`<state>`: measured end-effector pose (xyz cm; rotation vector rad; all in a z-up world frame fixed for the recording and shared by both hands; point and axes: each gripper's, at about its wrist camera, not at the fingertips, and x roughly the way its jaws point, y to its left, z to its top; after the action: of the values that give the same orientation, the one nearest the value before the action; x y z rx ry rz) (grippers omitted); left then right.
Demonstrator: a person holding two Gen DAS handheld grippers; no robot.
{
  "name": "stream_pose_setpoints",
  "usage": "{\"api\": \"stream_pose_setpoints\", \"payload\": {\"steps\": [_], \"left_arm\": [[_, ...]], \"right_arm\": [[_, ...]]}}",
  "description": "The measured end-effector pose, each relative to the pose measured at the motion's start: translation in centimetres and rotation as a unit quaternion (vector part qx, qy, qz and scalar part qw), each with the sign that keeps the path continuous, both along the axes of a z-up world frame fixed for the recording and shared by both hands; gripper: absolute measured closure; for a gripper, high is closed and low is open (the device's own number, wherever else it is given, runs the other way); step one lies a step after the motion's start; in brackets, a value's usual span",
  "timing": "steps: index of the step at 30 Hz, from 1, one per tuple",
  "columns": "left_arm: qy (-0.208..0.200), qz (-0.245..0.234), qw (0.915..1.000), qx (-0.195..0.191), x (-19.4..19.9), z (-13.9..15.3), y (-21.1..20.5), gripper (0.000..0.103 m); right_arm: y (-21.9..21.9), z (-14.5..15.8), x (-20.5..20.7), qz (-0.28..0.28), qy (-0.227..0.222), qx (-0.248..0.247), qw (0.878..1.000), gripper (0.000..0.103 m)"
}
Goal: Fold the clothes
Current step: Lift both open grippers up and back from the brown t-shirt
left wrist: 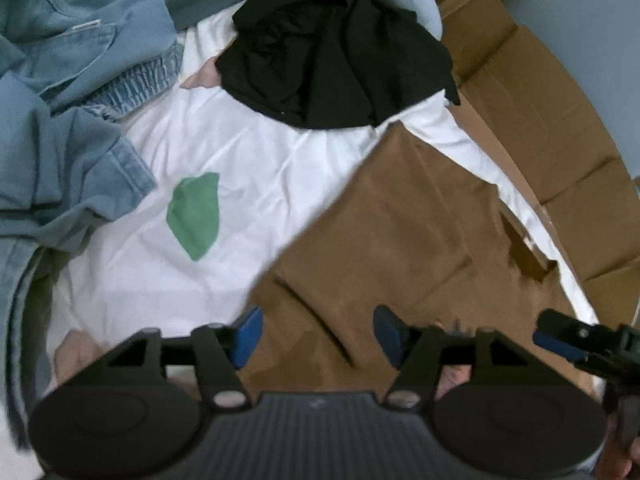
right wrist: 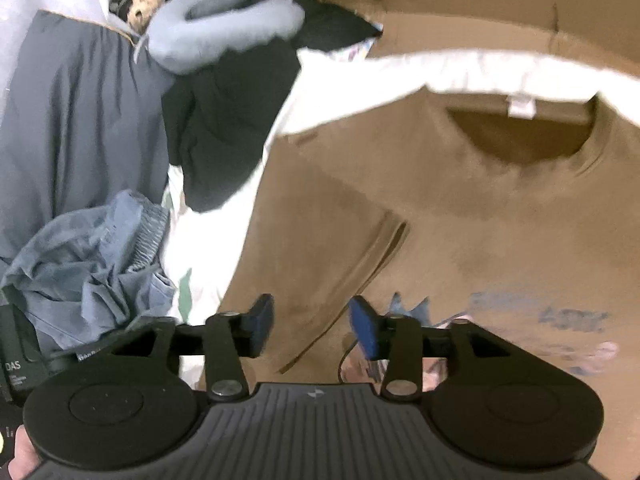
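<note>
A brown T-shirt [left wrist: 400, 216] lies spread on a white sheet [left wrist: 224, 140]; in the right wrist view [right wrist: 460, 200] its collar with a white label is at the top and a blue print is near the bottom right. One sleeve is folded inward. My left gripper [left wrist: 316, 336] is open just above the shirt's left edge, holding nothing. My right gripper [right wrist: 310, 328] is open over the folded sleeve's hem, holding nothing. The right gripper also shows at the right edge of the left wrist view [left wrist: 580, 344].
A black garment [left wrist: 332, 52] is heaped at the back. Blue denim clothes [left wrist: 60, 100] pile up on the left. A green patch [left wrist: 196, 216] is printed on the sheet. Cardboard [left wrist: 540, 112] lines the right side. A grey garment [right wrist: 80, 120] and a grey-blue plush [right wrist: 224, 28] lie at the left.
</note>
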<state>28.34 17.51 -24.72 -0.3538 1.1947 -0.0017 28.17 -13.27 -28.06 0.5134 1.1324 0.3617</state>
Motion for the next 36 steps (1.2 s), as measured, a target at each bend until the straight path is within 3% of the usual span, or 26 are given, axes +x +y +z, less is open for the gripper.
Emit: {"api": "stream_pose_setpoints", "payload": {"steps": [2,7,11,16,28,36], "left_arm": [[0.006,-0.001,1.0,-0.001,-0.1,2.0,-0.9,0.026],[0.019,-0.029,0.9993,0.012,-0.3,7.3,-3.8,0.016],[0.008,-0.069,0.9943,0.081,-1.4,11.2,-7.1,0.012],[0.015,-0.082,0.9931,0.082,-2.9,15.0,-9.8,0.011],[0.002,-0.156,0.9838,0.088,-7.2,21.4,-16.4,0.008],[-0.011,-0.207,0.9717,0.113,-10.9,24.5,-20.5,0.008]], "right_arm": [[-1.0,1.9,-0.5,-0.004,0.009,-0.012,1.0,0.026],[-3.8,7.5,-2.6,-0.015,0.028,-0.034,0.999,0.015],[-6.5,13.0,-4.8,-0.049,0.022,-0.043,0.998,0.015],[-9.8,19.1,-8.4,-0.098,-0.009,-0.072,0.993,0.014],[-15.8,27.8,-17.0,-0.155,-0.024,-0.064,0.985,0.014],[-19.1,30.5,-22.9,-0.193,-0.033,-0.071,0.978,0.014]]}}
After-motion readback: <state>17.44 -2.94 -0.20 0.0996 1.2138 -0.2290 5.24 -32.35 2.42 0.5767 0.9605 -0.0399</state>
